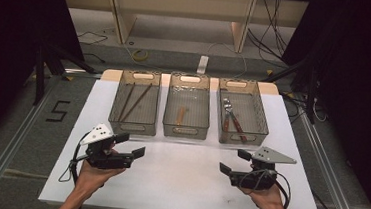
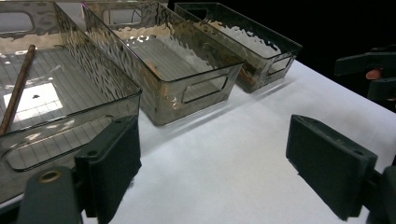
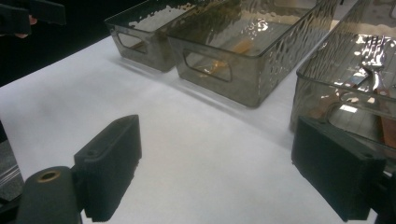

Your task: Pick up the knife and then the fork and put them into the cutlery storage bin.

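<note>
A white table (image 1: 182, 179) stands on a grey floor (image 1: 16, 121). Three clear, smoky bins sit side by side in a row on the far part of the table, close together but not touching. The left bin (image 1: 132, 126) has two long brown sticks in it, maybe chopsticks. The middle bin (image 1: 185, 129) has one short light-brown thing, too small to tell what. The right bin (image 1: 241, 136) has forks with brown handles. The near part of the table is bare white.
</note>
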`<state>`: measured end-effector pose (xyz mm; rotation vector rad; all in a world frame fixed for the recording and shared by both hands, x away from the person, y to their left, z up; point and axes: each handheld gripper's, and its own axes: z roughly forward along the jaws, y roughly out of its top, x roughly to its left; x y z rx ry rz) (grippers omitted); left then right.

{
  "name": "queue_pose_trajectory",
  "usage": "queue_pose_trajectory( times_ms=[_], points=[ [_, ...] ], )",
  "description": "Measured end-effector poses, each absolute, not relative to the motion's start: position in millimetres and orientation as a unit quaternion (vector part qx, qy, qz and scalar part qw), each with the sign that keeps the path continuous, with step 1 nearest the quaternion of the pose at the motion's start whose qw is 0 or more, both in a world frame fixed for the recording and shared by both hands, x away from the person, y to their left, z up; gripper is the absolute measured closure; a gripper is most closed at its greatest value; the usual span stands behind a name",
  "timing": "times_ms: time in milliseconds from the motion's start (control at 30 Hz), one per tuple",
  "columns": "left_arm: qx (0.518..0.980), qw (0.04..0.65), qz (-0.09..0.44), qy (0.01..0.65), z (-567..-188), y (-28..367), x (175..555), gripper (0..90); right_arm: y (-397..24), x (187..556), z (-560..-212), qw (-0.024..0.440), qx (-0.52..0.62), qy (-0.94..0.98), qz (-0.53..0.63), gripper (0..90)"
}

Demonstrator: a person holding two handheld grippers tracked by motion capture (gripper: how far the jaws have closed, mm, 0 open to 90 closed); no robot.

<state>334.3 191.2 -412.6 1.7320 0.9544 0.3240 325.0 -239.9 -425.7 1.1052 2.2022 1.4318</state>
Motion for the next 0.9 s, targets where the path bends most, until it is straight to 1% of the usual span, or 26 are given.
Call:
queue_pose_trajectory(
  times_ms=[133,433,900],
  points=[
    [0.726,0.541,0.128,0.405,-413.0,192.4,335.3,16.8,-241.0,321.6,-429.4,0.148,0.386,0.764,0.496,16.8],
    [0.733,0.539,0.129,0.394,-413.0,188.9,334.8,16.7,-245.2,319.8,-431.1,0.152,0.389,0.76,0.498,16.7],
    [0.732,0.539,0.129,0.396,-413.1,189.3,335.1,16.6,-245.4,320.7,-430.3,0.156,0.389,0.759,0.499,16.6]
  ],
)
